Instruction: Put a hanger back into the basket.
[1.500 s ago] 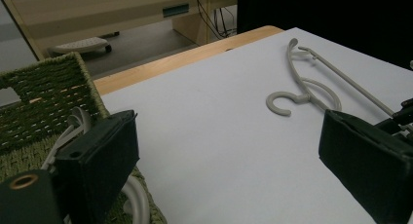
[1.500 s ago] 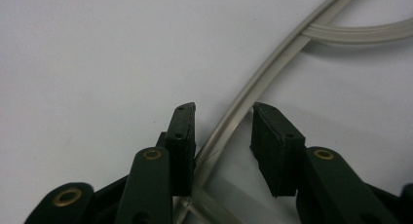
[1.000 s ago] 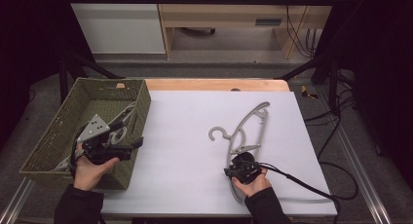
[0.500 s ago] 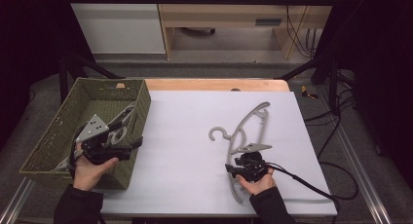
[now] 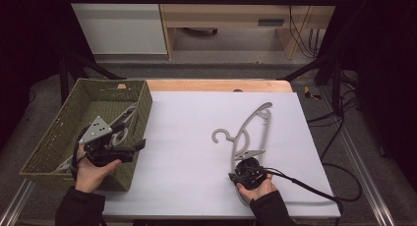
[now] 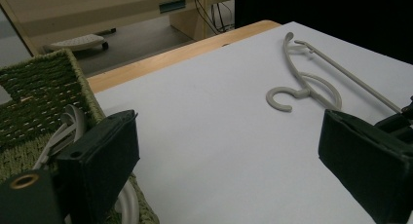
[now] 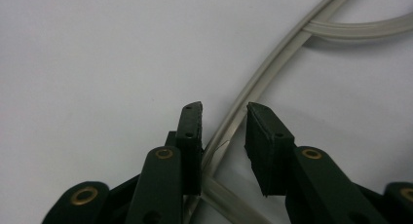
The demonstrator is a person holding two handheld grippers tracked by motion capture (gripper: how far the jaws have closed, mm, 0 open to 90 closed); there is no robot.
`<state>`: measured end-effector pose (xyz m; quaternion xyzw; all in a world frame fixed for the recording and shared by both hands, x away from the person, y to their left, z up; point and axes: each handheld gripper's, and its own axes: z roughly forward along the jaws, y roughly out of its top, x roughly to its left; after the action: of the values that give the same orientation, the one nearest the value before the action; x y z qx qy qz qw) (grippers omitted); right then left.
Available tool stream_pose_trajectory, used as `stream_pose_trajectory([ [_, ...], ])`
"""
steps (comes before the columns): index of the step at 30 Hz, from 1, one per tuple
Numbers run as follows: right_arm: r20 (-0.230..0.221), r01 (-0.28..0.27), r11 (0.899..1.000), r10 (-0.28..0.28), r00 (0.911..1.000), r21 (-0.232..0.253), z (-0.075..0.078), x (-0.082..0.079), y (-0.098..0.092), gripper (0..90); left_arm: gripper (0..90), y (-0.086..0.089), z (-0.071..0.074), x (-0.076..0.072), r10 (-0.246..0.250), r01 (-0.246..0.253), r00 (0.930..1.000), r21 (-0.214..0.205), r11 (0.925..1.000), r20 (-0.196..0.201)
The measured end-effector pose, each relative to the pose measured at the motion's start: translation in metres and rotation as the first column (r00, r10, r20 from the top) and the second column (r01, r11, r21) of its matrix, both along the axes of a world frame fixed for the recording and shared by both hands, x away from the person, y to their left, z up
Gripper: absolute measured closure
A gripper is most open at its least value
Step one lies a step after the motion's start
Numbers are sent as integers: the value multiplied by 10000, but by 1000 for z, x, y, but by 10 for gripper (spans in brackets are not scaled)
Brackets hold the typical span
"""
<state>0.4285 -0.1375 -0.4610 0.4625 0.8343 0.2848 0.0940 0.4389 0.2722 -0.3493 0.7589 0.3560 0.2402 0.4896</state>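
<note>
Grey hanger (image 5: 250, 132) lies flat on the white tabletop (image 5: 187, 152), right of centre in the high view, hook (image 5: 220, 135) pointing to frame left, long arm running up toward upper right. Not lifted yet.

My right hand-held gripper (image 5: 248, 173) sits at the hanger's lower end, near the bottom edge of the high view. In the right gripper view the hanger's thin bar (image 7: 243, 107) runs between the jaws: the left pad is against it or nearly so, the right pad stands off with a visible gap. So the jaws straddle the bar but don't pinch it. They've just been closing again after opening briefly; looks like I'm re-seating the grasp. I'd call it not gripped.

My left hand-held gripper (image 5: 110, 150) is over the near right wall of the green woven basket (image 5: 51, 142), lower left of the high view. Jaws spread wide, nothing between them per the left gripper view. It's aimed across the tabletop toward the hanger.

Basket already holds at least one pale hanger (image 5: 125, 115), its loops showing beside my left jaw in the left gripper view (image 6: 68, 131).

Status, my read: part done, since there's a hanger in the basket. Left to do: finish closing on the bar, lift, carry to frame left, drop in the basket. No other loose hangers on the tabletop that I can see.
</note>
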Motion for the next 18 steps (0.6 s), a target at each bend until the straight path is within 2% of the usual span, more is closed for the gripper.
stream_pose_trajectory([
  [3,-163,158,9999,-158,9997,-3,2,0,-11,718,73,0,0,0,3,-3,10000,3,10000,12],
  [4,-59,185,9995,-186,9998,-270,2,0,-17,731,74,0,0,0,-5,5,10000,10,10000,9],
  [5,-112,294,9994,-297,9995,-206,3,-1,-22,743,74,0,0,0,-10,10,10000,12,10000,11],
  [6,10,383,9983,-383,9993,-437,3,0,-27,754,74,0,0,0,-7,7,10000,14,10000,15],
  [7,-101,666,9967,-672,9977,-474,4,-1,-31,762,74,-1,0,0,-18,18,10000,25,10000,-1],
  [8,-9,753,9958,-755,9971,-526,3,-1,-36,765,74,-1,-1,0,-29,29,10000,48,10000,-5],
  [9,-16,788,9964,-789,9969,-318,3,-1,-40,765,74,-2,-1,0,-42,42,10000,65,10000,-11],
  [10,67,858,9954,-856,9963,-418,2,0,-43,743,74,-3,-1,0,-54,54,10000,37,10000,-11],
  [11,58,927,9936,-925,9957,-640,-1,1,-42,713,74,-3,-1,0,-74,74,10000,70,9999,-9],
  [12,58,927,9936,-925,9957,-640,-1,1,-42,713,74,-4,-1,0,-84,84,10000,86,9999,-14],
  [16,-26,1181,9918,-1184,9930,-491,-1,2,-40,762,74,-5,-2,0,-94,94,10000,76,9999,-31],
  [17,31,1210,9904,-1210,9926,-663,-1,3,-41,767,74,-5,-2,0,-123,123,9999,128,9998,-30],
  [18,-63,1287,9898,-1294,9916,-618,-1,3,-41,773,74,-6,-2,0,-129,129,9999,149,9998,-31],
])
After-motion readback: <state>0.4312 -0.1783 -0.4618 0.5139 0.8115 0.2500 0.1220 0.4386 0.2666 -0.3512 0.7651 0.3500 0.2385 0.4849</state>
